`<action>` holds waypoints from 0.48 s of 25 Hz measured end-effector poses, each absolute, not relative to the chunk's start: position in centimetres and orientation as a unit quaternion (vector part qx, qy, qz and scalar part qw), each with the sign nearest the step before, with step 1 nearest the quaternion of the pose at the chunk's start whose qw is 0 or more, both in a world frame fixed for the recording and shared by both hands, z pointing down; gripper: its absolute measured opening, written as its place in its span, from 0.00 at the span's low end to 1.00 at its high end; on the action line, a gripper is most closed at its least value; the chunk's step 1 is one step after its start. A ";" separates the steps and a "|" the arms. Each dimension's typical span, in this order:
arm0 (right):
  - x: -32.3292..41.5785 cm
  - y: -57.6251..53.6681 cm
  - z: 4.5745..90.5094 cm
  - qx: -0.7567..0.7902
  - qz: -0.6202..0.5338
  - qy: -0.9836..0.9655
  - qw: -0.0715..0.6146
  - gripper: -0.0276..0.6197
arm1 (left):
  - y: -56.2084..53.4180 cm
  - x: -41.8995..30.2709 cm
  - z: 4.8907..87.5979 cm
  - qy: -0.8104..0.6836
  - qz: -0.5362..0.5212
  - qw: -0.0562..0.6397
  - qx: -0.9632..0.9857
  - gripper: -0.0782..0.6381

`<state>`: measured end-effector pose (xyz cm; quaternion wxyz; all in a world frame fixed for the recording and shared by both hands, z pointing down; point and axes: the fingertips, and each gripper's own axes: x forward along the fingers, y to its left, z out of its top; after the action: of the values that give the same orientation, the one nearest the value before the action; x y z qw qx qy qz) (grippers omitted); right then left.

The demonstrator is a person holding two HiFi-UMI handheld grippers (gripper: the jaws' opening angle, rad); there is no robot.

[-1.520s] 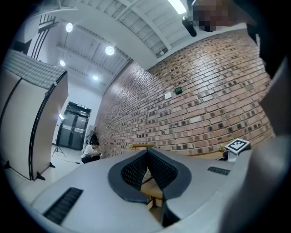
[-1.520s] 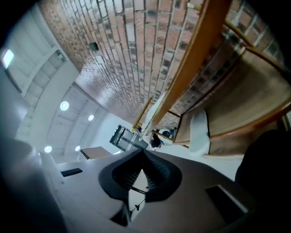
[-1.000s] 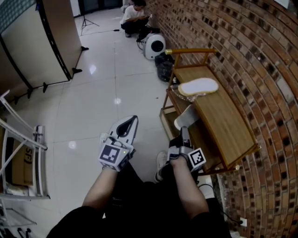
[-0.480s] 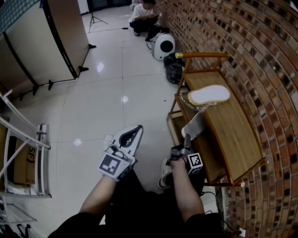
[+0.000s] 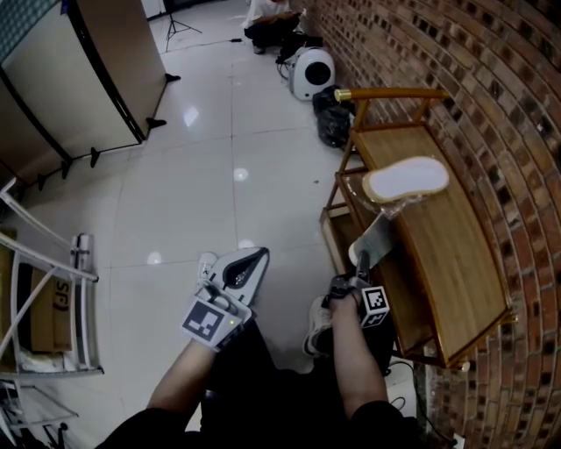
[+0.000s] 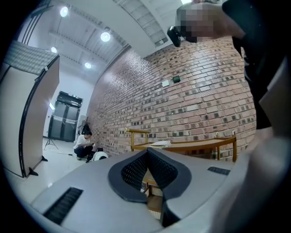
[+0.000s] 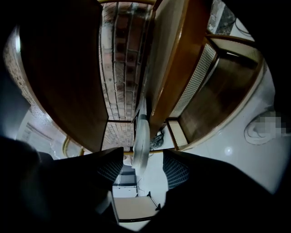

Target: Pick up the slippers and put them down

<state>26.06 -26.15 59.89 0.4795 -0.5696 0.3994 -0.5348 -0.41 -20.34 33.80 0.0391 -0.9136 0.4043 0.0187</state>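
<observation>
Glossy floor (image 5: 202, 175), brick wall (image 5: 465, 53)

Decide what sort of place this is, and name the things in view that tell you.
Probably an indoor studio or workshop space rather than a home: a long bare brick wall, a glossy white tiled floor, and a large panel on floor stands.

The crouching person (image 5: 272, 10) is cut off by the head view's top edge, the cardboard box (image 5: 39, 307) by its left edge; the rack's top shelf (image 5: 438, 245) hides most of the lower shelf (image 5: 403, 289)
</observation>
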 end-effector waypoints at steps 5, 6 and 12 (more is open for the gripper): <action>26.7 -27.2 60.6 -0.566 -0.546 0.387 0.481 0.47 | -20.8 -0.3 34.8 0.393 0.004 0.035 -0.919 0.12; 26.8 -27.2 60.6 -0.567 -0.547 0.386 0.480 0.40 | -20.8 -0.2 35.0 0.391 0.001 0.034 -0.920 0.12; 26.6 -27.4 58.4 -0.563 -0.529 0.414 0.481 0.16 | -20.6 -0.3 35.4 0.392 0.002 0.026 -0.919 0.12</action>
<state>26.57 -27.42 58.38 0.4810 -0.5633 0.4135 -0.5295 -0.28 -20.63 35.45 0.0256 -0.9195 0.3923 0.0017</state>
